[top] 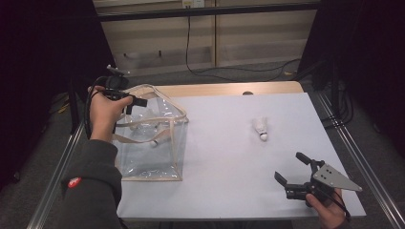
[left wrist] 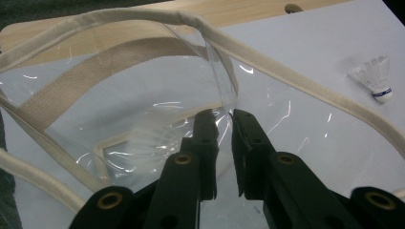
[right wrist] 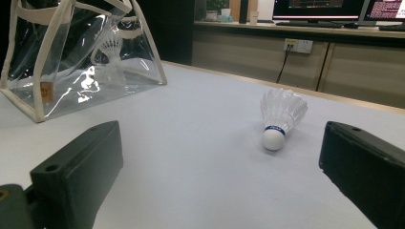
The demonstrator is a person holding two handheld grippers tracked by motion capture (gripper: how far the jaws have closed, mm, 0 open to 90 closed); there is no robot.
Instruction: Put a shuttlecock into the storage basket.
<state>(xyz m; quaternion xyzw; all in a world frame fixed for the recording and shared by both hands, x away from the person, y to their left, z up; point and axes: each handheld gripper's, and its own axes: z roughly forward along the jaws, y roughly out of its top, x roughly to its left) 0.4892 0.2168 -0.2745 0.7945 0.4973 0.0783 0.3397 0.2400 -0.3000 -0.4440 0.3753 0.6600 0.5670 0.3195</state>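
the left tongs (left wrist: 224,119) pinch the clear bag (top: 150,138) wall narrowly at the counter's (top: 224,157) left; it could slip free. the right tongs (top: 292,168) gape wide near the shuttlecock (top: 260,128).

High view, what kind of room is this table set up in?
Probably a lab or office workspace: a framed work table walled by dark curtains, computer monitors lit on a back counter, and wall sockets with cables.
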